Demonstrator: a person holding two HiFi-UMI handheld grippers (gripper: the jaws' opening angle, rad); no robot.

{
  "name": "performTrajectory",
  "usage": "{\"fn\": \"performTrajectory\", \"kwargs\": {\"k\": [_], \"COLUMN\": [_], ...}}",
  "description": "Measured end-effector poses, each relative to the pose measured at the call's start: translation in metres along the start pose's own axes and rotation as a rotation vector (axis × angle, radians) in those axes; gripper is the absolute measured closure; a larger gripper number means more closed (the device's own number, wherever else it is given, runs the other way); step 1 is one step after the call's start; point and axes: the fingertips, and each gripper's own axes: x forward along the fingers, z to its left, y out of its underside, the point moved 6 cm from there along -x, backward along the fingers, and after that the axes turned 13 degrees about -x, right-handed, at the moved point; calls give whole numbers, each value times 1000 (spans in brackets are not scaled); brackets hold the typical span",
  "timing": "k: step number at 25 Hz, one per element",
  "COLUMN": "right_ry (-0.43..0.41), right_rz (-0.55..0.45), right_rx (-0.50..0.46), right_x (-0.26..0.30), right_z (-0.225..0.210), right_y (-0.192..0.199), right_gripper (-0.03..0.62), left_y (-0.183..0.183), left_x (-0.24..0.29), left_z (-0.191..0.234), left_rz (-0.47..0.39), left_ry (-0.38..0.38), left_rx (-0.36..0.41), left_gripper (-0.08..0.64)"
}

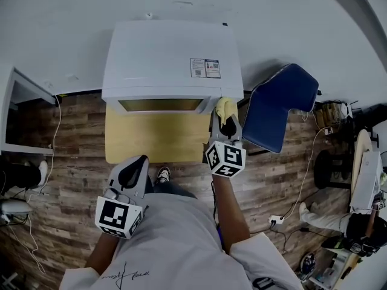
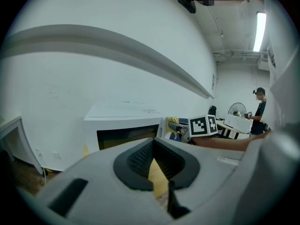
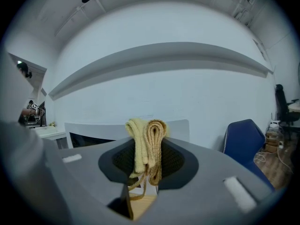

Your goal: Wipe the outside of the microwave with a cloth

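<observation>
Right gripper (image 1: 225, 123): clamped on folded cloth (image 1: 225, 108) at microwave (image 1: 172, 59) corner;
Left gripper (image 1: 129, 177): closed, empty;
Likely risk: cloth slipping free under wiping pressure

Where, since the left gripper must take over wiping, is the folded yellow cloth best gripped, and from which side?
Grip the looped end of the folded yellow cloth that sticks out past the jaw tips of the right gripper, which is shut on its lower part. Come from the left, probably: the white microwave stands close ahead of that end, and only the loops show free.
</observation>
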Motion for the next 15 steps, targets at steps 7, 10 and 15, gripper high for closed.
{"fn": "performTrajectory", "kwargs": {"k": [7,10,15], "right_ry": [9,-26,-108], "right_rz": [-7,-19,-30], "right_rx": [-2,-6,-7], "right_x": [-5,-7,-5], "right_z": [7,14,42], "right_y": [-8,-12,-14], "right_gripper": [477,477,477], "left_y": [3,3,2], "left_x": [-2,-3,-4], "left_z": [1,2,3], "left_rz": [7,1,-3], "left_ry": [-6,-10,-15], "left_rx": [-15,-23,-31], "left_gripper": [566,566,566]}}
